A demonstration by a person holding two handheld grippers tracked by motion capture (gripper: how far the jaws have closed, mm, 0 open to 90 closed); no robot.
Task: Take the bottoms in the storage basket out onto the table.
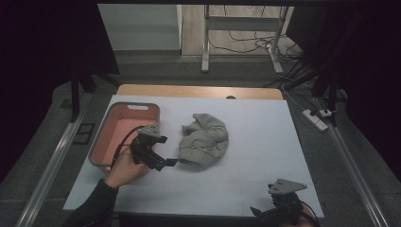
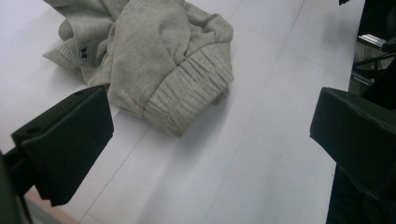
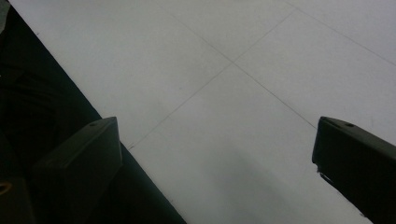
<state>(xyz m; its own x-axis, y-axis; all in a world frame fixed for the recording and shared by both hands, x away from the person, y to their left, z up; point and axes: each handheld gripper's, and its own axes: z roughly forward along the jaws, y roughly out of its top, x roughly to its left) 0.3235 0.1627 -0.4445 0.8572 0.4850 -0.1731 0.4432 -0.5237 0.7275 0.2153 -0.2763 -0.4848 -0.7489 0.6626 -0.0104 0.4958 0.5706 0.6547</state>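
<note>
1. Left gripper (image 1: 163, 161): held in the person's left hand (image 1: 124, 168), jaws spread wide and holding nothing. From its own camera (image 2: 210, 154) the gap between the jaws frames bare table, with the garment just ahead of the tips.

2. Grey knit garment (image 1: 204, 140): a crumpled sweater-like piece lying loose on the white table (image 1: 265, 165), just beyond the left gripper's jaw tips and apparently not yet touched by them. In the left gripper view its ribbed hem (image 2: 189, 100) faces the jaws, nearest the left jaw; a small round label (image 2: 84, 52) shows farther back.

3. Pink basket (image 1: 101, 137): directly behind and beside the left gripper, on the side away from the garment. Nothing can be seen inside it.

4. Right gripper (image 1: 276, 210): low at the near table edge, well apart from the garment, jaws wide. Its own view (image 3: 219, 154) has plain table sheet ahead.

5. Progress, as judged: the job looks like moving the garment into the basket. Reach nearly complete; grasp, lift, carry and drop all remain. Nothing is stowed so far.
</note>
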